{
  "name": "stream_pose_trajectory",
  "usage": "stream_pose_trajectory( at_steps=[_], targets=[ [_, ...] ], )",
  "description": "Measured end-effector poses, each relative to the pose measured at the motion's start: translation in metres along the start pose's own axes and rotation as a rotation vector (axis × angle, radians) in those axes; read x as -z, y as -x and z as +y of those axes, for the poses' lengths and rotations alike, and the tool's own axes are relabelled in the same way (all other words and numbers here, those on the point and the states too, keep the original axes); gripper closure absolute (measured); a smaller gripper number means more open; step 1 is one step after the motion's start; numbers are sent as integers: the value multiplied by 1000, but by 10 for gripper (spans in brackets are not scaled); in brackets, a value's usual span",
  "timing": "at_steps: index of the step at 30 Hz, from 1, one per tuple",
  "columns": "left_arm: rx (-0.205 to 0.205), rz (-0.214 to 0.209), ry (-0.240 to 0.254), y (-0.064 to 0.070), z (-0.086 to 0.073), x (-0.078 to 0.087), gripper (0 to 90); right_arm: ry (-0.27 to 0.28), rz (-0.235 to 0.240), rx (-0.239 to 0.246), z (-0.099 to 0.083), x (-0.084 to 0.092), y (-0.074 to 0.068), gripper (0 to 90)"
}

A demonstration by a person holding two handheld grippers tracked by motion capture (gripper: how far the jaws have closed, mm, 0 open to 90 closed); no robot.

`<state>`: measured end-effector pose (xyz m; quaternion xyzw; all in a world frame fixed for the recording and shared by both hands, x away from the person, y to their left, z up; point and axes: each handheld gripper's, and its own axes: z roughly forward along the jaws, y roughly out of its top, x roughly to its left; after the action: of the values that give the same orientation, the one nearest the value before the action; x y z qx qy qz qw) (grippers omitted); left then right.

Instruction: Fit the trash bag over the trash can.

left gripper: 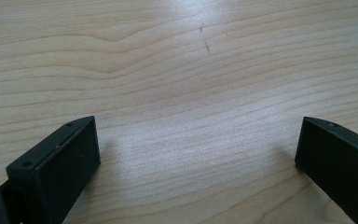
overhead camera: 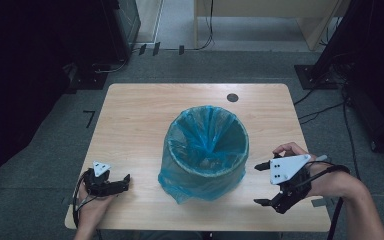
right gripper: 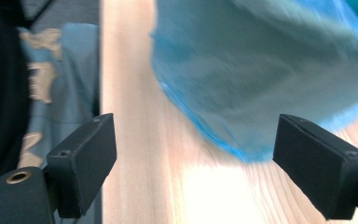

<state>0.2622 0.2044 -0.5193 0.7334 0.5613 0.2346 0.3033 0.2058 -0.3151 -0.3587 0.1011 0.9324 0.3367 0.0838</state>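
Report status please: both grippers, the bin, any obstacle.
Left gripper open, low over table. Right gripper open, beside bin. Blue-bagged bin upright, untouched. Nothing between.

A blue-lined bin (overhead camera: 205, 150) stands mid wooden table (overhead camera: 135, 115).

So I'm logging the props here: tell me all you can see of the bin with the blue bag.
The bin stands upright near the middle of the wooden table, round and open-topped. A thin translucent blue plastic bag lines it, folded over the rim and hanging loosely down to the tabletop. It looks empty. Neither gripper touches it.
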Motion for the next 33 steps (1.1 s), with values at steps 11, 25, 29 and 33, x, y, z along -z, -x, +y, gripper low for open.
stream_pose_trajectory(
  at_steps=[11,25,29,33],
  targets=[
    [0,0,0,0,0,0,0,-18,-127,-192,-26,-20,8,0],
    [0,0,-1,0,0,0,0,14,-271,-421,-56,-35,21,0],
    [0,0,-1,0,0,0,0,20,-313,-482,-64,-39,23,0],
    [0,0,-1,0,0,0,0,31,-329,-534,-74,-43,25,0]
  ],
)
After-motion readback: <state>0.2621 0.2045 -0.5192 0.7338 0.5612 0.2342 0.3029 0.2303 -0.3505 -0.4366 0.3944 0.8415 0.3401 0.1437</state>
